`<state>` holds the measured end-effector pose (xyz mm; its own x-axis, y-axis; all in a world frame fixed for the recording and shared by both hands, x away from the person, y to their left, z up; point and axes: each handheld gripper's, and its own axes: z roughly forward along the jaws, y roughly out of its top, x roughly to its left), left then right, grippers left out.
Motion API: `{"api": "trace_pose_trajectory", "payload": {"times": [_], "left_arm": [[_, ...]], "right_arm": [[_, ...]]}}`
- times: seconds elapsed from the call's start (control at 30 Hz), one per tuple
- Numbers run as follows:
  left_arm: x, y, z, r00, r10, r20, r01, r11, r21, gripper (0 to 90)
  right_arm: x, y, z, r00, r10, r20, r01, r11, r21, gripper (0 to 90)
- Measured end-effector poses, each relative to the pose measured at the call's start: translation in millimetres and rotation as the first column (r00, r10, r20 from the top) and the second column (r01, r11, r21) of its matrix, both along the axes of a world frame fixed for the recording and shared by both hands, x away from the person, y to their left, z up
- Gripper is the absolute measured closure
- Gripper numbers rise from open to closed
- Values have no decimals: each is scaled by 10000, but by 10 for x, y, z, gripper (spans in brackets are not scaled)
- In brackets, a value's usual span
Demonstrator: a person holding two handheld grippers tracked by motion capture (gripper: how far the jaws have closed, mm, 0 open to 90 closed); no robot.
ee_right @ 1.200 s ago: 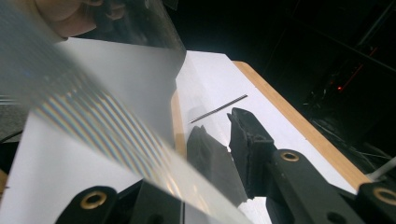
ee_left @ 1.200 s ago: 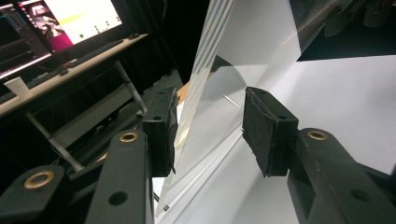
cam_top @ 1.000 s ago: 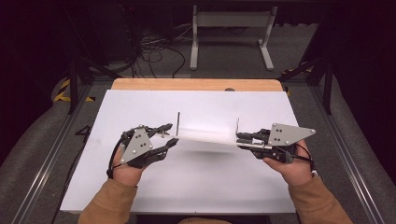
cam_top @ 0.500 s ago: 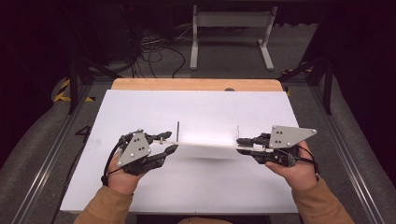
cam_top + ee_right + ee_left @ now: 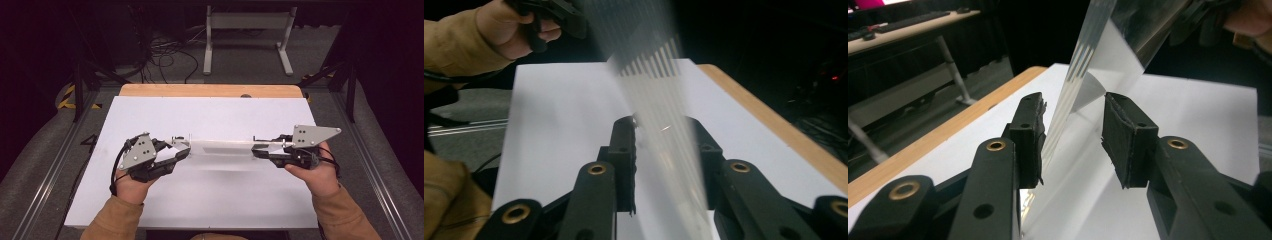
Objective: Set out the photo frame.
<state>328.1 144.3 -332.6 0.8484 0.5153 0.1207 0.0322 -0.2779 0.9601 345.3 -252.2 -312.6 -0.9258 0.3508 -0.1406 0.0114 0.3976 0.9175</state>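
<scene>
A clear plastic strip (image 5: 222, 146) spans level above the white table (image 5: 210, 195), its ends inside both tongs: left gripper (image 5: 182, 148) parted around it, right gripper (image 5: 257, 147) apparently gripping

My left gripper (image 5: 182, 148) low over the table's left, jaws apart and just been closing, my right gripper (image 5: 260, 148) level opposite, jaws narrowly parted and just been opening, both pointing inward, my forearms in tan sleeves.
</scene>
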Motion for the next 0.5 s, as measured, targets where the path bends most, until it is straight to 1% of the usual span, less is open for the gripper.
{"api": "trace_pose_trajectory", "payload": {"times": [0.03, 0.1, 0.17, 0.2, 0.23, 0.3, 0.43, 0.47, 0.5], "left_arm": [[16, -6, 1, 10000, 35, -34, -35, 9999, -124, 613], [58, -6, 7, 10000, 56, -12, -56, 9997, -250, 613], [96, -3, 9, 9999, 87, 113, -84, 9995, -306, 616], [96, -3, 9, 9999, 87, 113, -84, 9995, -306, 616], [129, -6, 13, 9998, 125, 148, -120, 9993, -364, 616], [148, -6, 17, 9997, 139, 178, -132, 9992, -379, 617], [226, -24, 24, 9993, 319, 195, -306, 9974, -649, 616], [245, -22, 30, 9992, 342, 197, -329, 9976, -613, 616], [268, -26, 32, 9991, 382, 199, -368, 9970, -685, 615]], "right_arm": [[8, -2, 2, 10000, -59, 60, 59, 10000, 25, 694], [35, -4, -4, 9996, -207, 165, 203, 9995, 233, 686], [56, -5, -10, 9990, -341, 276, 330, 9986, 406, 677], [63, -3, -16, 9984, -438, 348, 420, 9977, 524, 672], [67, -1, -22, 9978, -539, 397, 514, 9968, 610, 667], [73, -1, -28, 9970, -635, 450, 603, 9958, 688, 661], [113, -3, -64, 9909, -1121, 739, 1031, 9879, 1158, 630], [123, -4, -71, 9891, -1238, 792, 1133, 9856, 1254, 624], [132, -2, -78, 9873, -1354, 834, 1233, 9830, 1360, 618]]}}
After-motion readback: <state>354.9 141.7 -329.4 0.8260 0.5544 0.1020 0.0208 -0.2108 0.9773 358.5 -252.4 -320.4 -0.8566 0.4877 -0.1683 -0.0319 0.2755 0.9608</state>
